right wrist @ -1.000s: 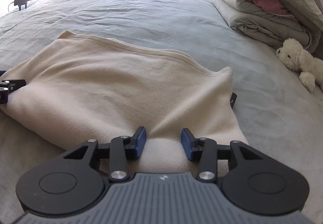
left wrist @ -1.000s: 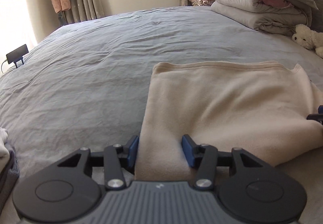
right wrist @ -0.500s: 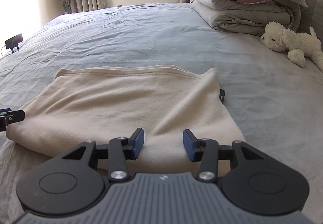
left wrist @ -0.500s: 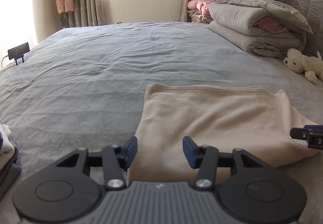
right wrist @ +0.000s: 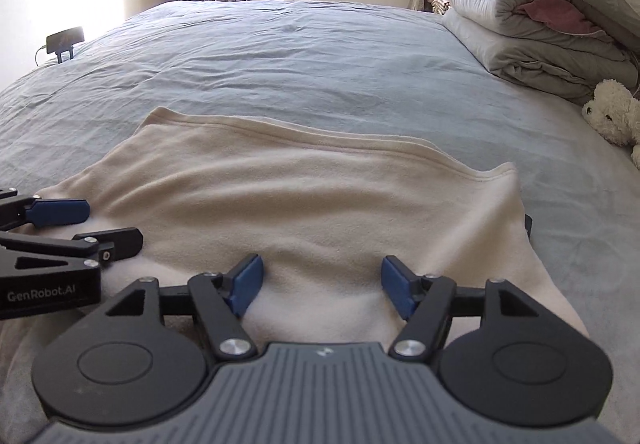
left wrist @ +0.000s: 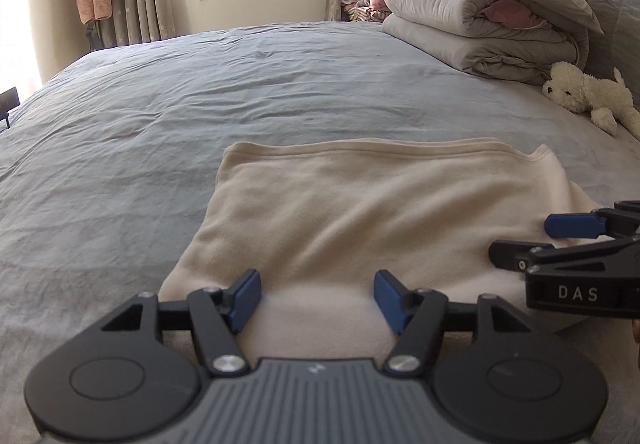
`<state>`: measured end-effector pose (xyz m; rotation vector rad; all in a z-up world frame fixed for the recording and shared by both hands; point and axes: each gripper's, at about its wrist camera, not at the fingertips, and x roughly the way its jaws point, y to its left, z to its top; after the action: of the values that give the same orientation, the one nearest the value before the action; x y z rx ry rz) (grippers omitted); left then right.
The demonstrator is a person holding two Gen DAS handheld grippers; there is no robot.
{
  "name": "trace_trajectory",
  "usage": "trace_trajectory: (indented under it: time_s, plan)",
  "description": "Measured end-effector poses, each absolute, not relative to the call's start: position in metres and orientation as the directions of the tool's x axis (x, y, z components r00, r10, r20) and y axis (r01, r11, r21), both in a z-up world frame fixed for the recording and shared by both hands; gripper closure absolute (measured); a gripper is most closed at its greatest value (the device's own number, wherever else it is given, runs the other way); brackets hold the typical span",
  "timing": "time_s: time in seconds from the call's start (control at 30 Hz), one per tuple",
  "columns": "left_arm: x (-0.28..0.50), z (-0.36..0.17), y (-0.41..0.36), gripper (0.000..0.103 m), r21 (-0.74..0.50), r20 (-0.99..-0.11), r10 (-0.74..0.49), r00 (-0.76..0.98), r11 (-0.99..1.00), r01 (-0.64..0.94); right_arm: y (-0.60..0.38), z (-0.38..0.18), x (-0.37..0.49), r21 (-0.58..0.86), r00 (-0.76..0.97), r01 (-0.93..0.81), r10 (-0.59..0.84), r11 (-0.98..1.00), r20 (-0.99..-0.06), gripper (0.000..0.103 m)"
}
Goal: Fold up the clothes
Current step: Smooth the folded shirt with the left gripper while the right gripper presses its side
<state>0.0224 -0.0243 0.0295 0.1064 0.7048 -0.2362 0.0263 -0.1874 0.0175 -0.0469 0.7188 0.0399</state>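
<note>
Your left hand-held gripper (left wrist: 316, 294) and right hand-held gripper (right wrist: 322, 286) have drawn back together, gaping, empty; cream garment (left wrist: 360, 212) lies doubled near the bed's (left wrist: 200, 104) front edge (fold looks set).

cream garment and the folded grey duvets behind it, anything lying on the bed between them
Nothing: between the cream garment and the folded grey duvets only bare blue-grey bedsheet shows, in both wrist views.

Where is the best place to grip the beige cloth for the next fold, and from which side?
Probably its two near corners, one per claw, coming in low from the near edge. The beige cloth lies flat on the bed, already doubled, and the open left claw and right claw already face that edge.
</note>
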Motion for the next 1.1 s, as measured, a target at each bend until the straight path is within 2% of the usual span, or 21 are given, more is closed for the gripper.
trace_trajectory:
  time_s: [0.2, 0.23, 0.27, 0.3, 0.33, 0.37, 0.53, 0.57, 0.63, 0.8, 1.0, 1.1]
  plan:
    - [0.02, 0.037, -0.018, 0.037, 0.002, -0.656, -0.193, 0.729, 0.966, 0.257, -0.199, 0.016, 0.031, -0.037, 0.755, -0.023, -0.007, 0.999, -0.656, 0.035]
    - [0.019, 0.038, -0.017, 0.037, -0.004, -0.657, -0.197, 0.728, 0.966, 0.258, -0.198, 0.016, 0.031, -0.041, 0.756, -0.03, -0.004, 0.999, -0.655, 0.041]
    - [0.018, 0.04, -0.016, 0.037, -0.009, -0.658, -0.2, 0.726, 0.966, 0.258, -0.197, 0.017, 0.031, -0.044, 0.756, -0.038, 0.0, 0.998, -0.655, 0.057]
    - [0.017, 0.041, -0.015, 0.037, -0.014, -0.659, -0.203, 0.724, 0.966, 0.258, -0.195, 0.017, 0.03, -0.047, 0.756, -0.046, 0.004, 0.998, -0.654, 0.068]
    - [0.016, 0.042, -0.014, 0.036, -0.018, -0.661, -0.206, 0.721, 0.966, 0.259, -0.194, 0.018, 0.03, -0.05, 0.757, -0.053, 0.008, 0.997, -0.654, 0.085]
    - [0.015, 0.042, -0.013, 0.036, -0.018, -0.664, -0.207, 0.719, 0.965, 0.262, -0.193, 0.018, 0.03, -0.053, 0.757, -0.061, 0.011, 0.997, -0.653, 0.09]
    - [0.011, 0.049, -0.01, 0.036, -0.027, -0.672, -0.21, 0.71, 0.965, 0.26, -0.185, 0.022, 0.028, -0.104, 0.788, -0.047, -0.027, 0.993, -0.615, 0.096]
    - [0.012, 0.05, -0.008, 0.036, -0.036, -0.672, -0.213, 0.709, 0.966, 0.256, -0.185, 0.026, 0.026, -0.105, 0.801, -0.037, -0.033, 0.994, -0.598, 0.103]
    - [0.012, 0.052, -0.005, 0.035, -0.055, -0.672, -0.219, 0.707, 0.967, 0.247, -0.187, 0.029, 0.027, -0.107, 0.808, -0.025, -0.043, 0.994, -0.588, 0.103]
    - [0.016, 0.043, -0.007, 0.033, -0.021, -0.684, -0.193, 0.703, 0.969, 0.245, -0.194, 0.01, 0.04, -0.106, 0.753, -0.023, -0.052, 0.994, -0.656, 0.103]
    - [0.014, 0.043, -0.012, 0.031, 0.006, -0.674, -0.182, 0.716, 0.968, 0.251, -0.194, 0.018, 0.037, -0.081, 0.778, -0.011, -0.043, 0.997, -0.627, 0.101]
    - [0.013, 0.043, -0.012, 0.031, 0.01, -0.669, -0.182, 0.721, 0.967, 0.253, -0.191, 0.01, 0.039, -0.099, 0.759, -0.007, -0.06, 0.995, -0.649, 0.096]
